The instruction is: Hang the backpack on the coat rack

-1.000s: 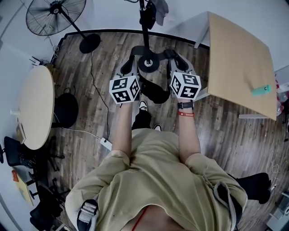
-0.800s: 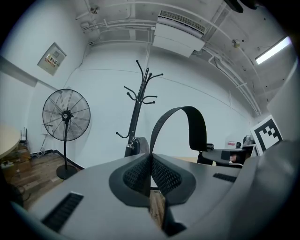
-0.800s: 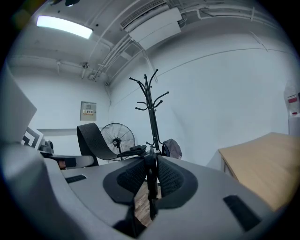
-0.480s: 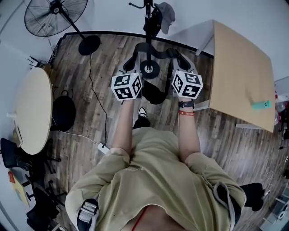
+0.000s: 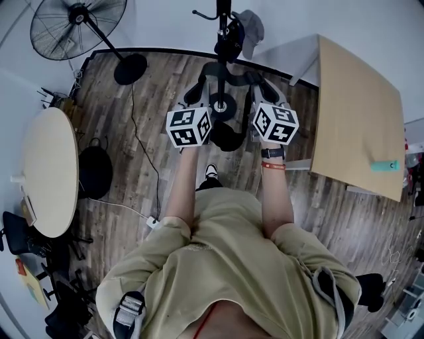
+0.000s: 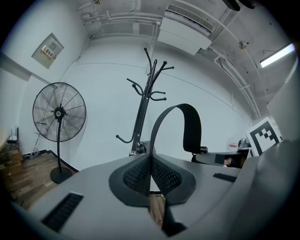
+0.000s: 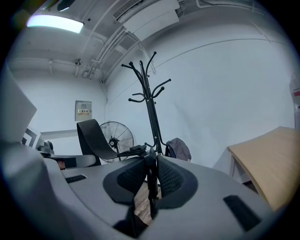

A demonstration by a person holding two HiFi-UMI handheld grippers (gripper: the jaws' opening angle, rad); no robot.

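Note:
The black backpack [image 5: 229, 138] hangs below my two grippers, held by its top strap [image 5: 228, 68], which arcs between them. My left gripper [image 5: 199, 89] is shut on one end of that strap [image 6: 185, 123], pinched flat between its pads [image 6: 136, 174]. At the other end my right gripper [image 5: 261, 87] is shut on the strap too, and the webbing [image 7: 151, 180] runs down between its pads [image 7: 171, 178]. The black coat rack [image 5: 221, 26] stands just beyond the grippers, its round base [image 5: 222, 104] between them. Its hooks [image 6: 152, 82] rise ahead in both gripper views [image 7: 145, 75].
A grey cap [image 5: 252, 30] and a dark item hang on the rack. A standing fan [image 5: 81, 14] is at the back left, a round table [image 5: 48, 165] with a black bag [image 5: 96, 169] at the left, and a wooden table [image 5: 358, 112] at the right. A cable crosses the floor.
Both grippers have carried the backpack forward towards the coat rack. The rack's base now lies between them, and more of its hooks and the cap show.

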